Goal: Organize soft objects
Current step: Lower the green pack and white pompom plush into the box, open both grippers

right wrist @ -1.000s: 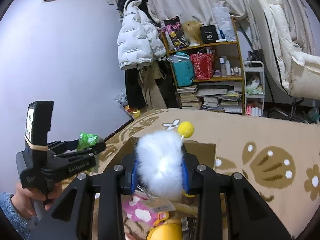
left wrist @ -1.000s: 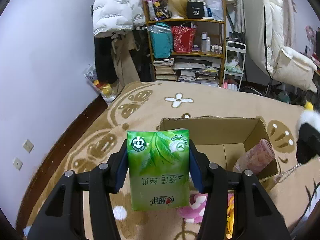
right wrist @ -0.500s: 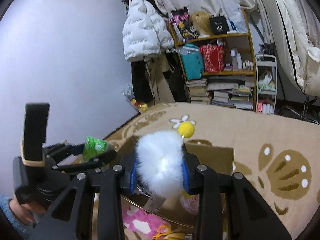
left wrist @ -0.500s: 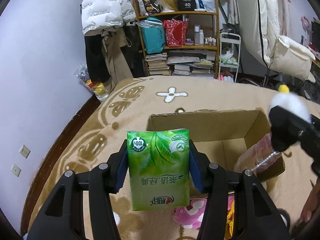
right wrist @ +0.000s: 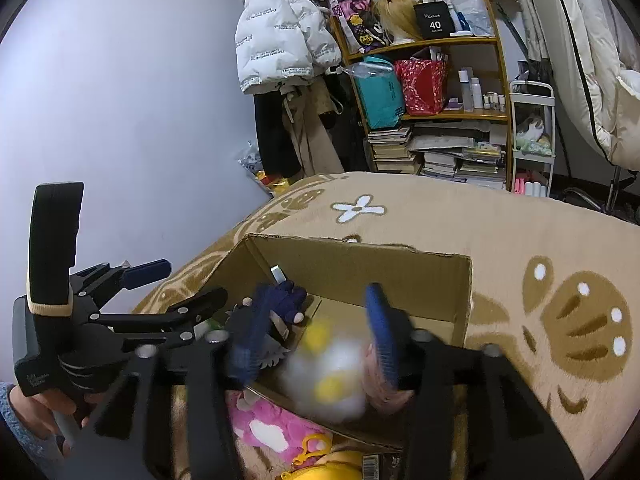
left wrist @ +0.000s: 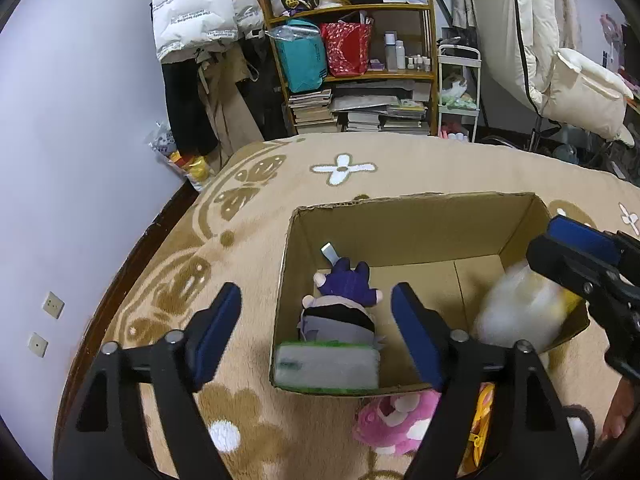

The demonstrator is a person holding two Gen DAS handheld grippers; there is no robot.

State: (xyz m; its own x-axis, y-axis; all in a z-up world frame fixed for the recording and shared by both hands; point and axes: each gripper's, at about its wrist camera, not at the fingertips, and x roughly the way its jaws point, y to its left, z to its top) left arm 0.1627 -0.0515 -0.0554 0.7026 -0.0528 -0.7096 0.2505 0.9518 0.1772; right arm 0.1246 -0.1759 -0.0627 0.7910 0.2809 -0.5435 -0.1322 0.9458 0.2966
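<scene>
In the left wrist view the left gripper [left wrist: 316, 320] now stands wide open and empty over the near left corner of the box [left wrist: 400, 206]; half a second ago it clamped the green tissue pack [left wrist: 328, 364], which now lies inside the box against the near wall, touching the purple doll [left wrist: 340, 304] behind it. The white plush [left wrist: 516, 316], earlier pinched in the right gripper [left wrist: 588, 264], is now a blurred shape low in the box's right end, below that gripper's blue pads. A pink toy [left wrist: 392, 420] lies on the rug [left wrist: 400, 160] just outside the near wall. In the right wrist view the right gripper [right wrist: 316, 320] has spread its fingers apart and holds nothing; the white plush [right wrist: 328, 380], blurred, with yellow patches, sits beneath them inside the box [right wrist: 360, 264]. The left gripper [right wrist: 168, 288] shows at left, its fingers parted, above the box's left end. The pink toy [right wrist: 264, 424] lies outside the near wall.
</scene>
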